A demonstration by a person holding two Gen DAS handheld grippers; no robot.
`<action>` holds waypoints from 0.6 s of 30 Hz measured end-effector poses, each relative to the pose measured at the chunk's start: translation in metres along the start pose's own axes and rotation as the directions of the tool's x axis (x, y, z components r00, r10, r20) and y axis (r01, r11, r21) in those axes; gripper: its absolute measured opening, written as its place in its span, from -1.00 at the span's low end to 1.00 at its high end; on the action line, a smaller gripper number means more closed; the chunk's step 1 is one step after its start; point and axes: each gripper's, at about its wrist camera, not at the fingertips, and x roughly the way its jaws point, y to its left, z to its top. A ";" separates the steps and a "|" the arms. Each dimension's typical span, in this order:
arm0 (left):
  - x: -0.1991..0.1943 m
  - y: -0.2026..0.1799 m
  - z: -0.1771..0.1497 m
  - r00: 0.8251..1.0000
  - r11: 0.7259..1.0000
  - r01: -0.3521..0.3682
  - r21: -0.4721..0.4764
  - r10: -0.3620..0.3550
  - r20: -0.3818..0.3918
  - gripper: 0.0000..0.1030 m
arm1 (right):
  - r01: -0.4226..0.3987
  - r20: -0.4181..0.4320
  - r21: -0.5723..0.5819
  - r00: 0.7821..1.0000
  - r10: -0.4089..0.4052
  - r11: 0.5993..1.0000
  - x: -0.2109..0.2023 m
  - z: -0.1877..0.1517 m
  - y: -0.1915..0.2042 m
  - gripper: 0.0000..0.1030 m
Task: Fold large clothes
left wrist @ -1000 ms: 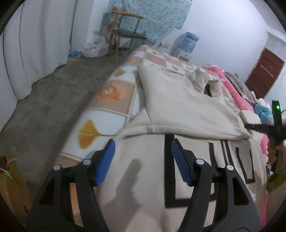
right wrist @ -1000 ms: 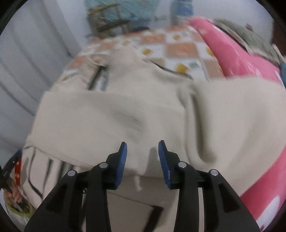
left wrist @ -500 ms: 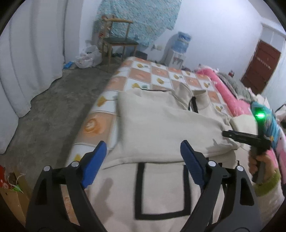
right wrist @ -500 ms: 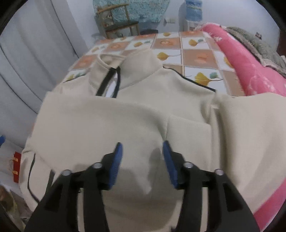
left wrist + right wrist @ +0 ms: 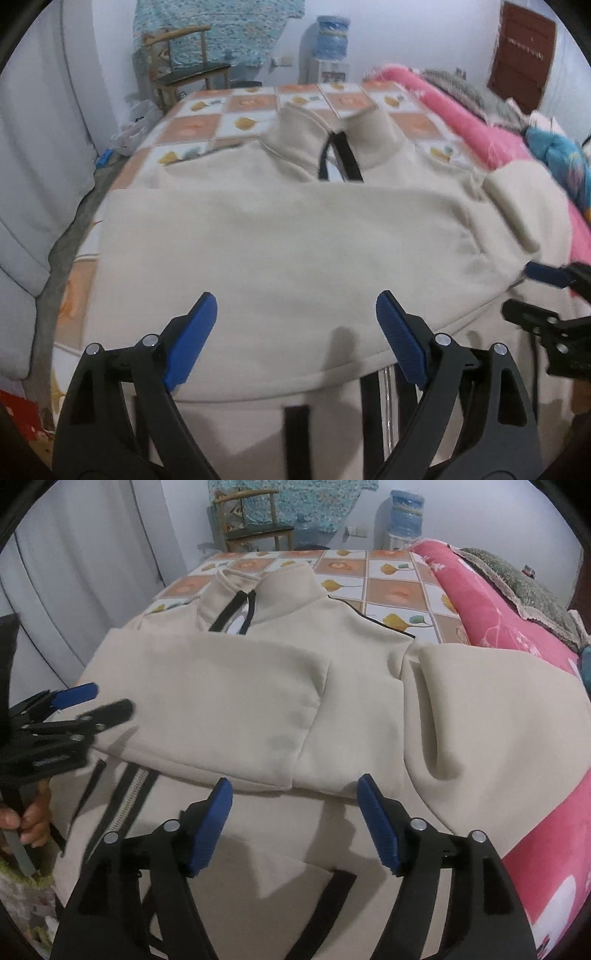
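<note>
Right tongs [image 5: 295, 823], jaws just widened and empty, above cream jacket [image 5: 258, 686] on checkered bedspread [image 5: 391, 587].

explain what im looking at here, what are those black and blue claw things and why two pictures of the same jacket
Those claws are hand-held grippers, one in each of a person's hands, each with a camera looking along its two fingers. One picture is from the left gripper, the other from the right gripper; each also shows in the other's view, at the side. A cream zip-up jacket lies on a bed with a checked leaf-print sheet, its sleeves folded across the chest, a pink blanket alongside. Neither gripper holds anything: both sets of jaws have just been opening and hang over the cloth with nothing between them.
</note>
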 end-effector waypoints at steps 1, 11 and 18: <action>0.006 -0.004 -0.001 1.000 1.000 -0.006 0.010 0.006 -0.016 0.64 | 0.004 0.001 -0.004 1.000 -0.004 1.000 0.000 -0.002 0.001 0.34; 0.019 -0.006 -0.016 1.000 1.000 -0.021 0.001 0.021 -0.015 0.84 | 0.025 0.023 -0.008 0.999 -0.025 1.000 -0.010 -0.012 -0.003 0.66; 0.019 -0.005 -0.015 1.000 1.000 -0.014 0.005 0.015 -0.018 0.84 | 0.066 -0.067 -0.033 0.995 -0.068 0.997 0.020 -0.018 0.003 0.77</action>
